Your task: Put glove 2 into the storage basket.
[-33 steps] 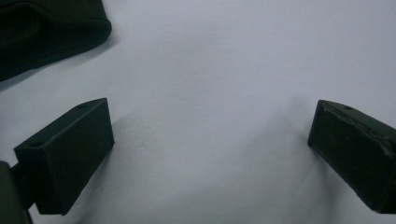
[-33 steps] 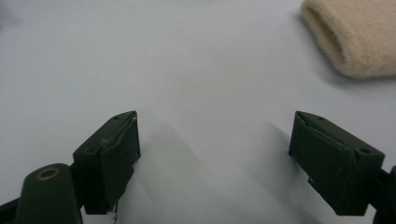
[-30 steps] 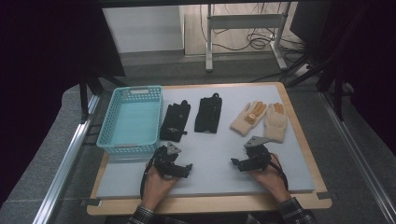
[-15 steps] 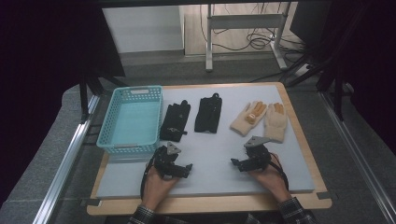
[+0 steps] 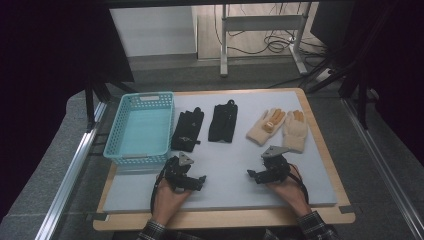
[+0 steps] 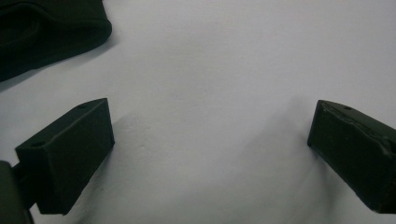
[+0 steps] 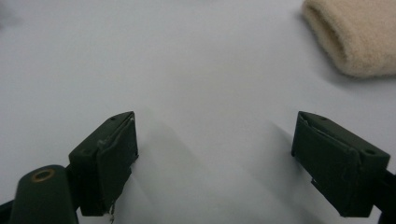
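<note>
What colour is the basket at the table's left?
Light turquoise blue basket, clearest in the high view.

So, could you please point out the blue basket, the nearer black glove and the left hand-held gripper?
blue basket (image 5: 119, 134): high view, left wall.
nearer black glove (image 5: 188, 130): high view, its palm.
left hand-held gripper (image 6: 210, 154): left gripper view, midway between its open jaws.

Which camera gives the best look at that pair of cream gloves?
The high view: both cream gloves lie whole, side by side on the table's right part, beyond the right gripper. The right gripper view catches just one fuzzy cuff at its top right corner. The left gripper view has a black glove's edge instead.
</note>
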Demonstrator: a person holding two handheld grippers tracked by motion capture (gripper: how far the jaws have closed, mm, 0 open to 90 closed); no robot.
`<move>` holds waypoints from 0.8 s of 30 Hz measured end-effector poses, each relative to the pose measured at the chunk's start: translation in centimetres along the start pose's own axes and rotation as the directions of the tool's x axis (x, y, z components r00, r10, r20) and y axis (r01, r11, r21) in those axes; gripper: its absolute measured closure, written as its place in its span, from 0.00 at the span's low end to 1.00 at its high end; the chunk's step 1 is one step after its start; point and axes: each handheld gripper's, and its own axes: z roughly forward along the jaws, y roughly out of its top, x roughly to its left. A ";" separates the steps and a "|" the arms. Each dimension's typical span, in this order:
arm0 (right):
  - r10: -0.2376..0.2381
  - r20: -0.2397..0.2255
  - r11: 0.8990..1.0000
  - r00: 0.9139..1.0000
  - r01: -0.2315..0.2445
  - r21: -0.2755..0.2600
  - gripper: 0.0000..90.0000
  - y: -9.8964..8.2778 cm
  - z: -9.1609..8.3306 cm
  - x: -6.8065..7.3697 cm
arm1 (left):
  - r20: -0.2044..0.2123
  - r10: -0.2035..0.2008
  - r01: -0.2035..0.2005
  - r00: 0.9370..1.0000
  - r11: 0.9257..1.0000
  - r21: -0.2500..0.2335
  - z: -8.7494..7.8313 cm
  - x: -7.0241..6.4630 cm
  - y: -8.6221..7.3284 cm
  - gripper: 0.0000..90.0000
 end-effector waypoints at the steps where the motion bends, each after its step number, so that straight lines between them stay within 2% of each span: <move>1: 0.001 0.001 1.000 1.000 -0.001 -0.001 0.16 0.0 0.0 0.0 | 0.000 0.000 0.000 1.000 1.000 0.000 0.0 0.0 0.0 0.01; 16: 0.015 -0.009 1.000 1.000 -0.015 -0.001 0.16 0.4 0.1 -0.2 | -0.001 0.001 -0.001 1.000 1.000 -0.002 0.0 0.0 0.0 0.01; 24: 0.054 -0.026 0.998 0.998 -0.054 -0.016 0.17 1.1 0.2 -0.8 | -0.001 0.001 -0.001 1.000 1.000 -0.002 0.0 0.0 0.0 0.01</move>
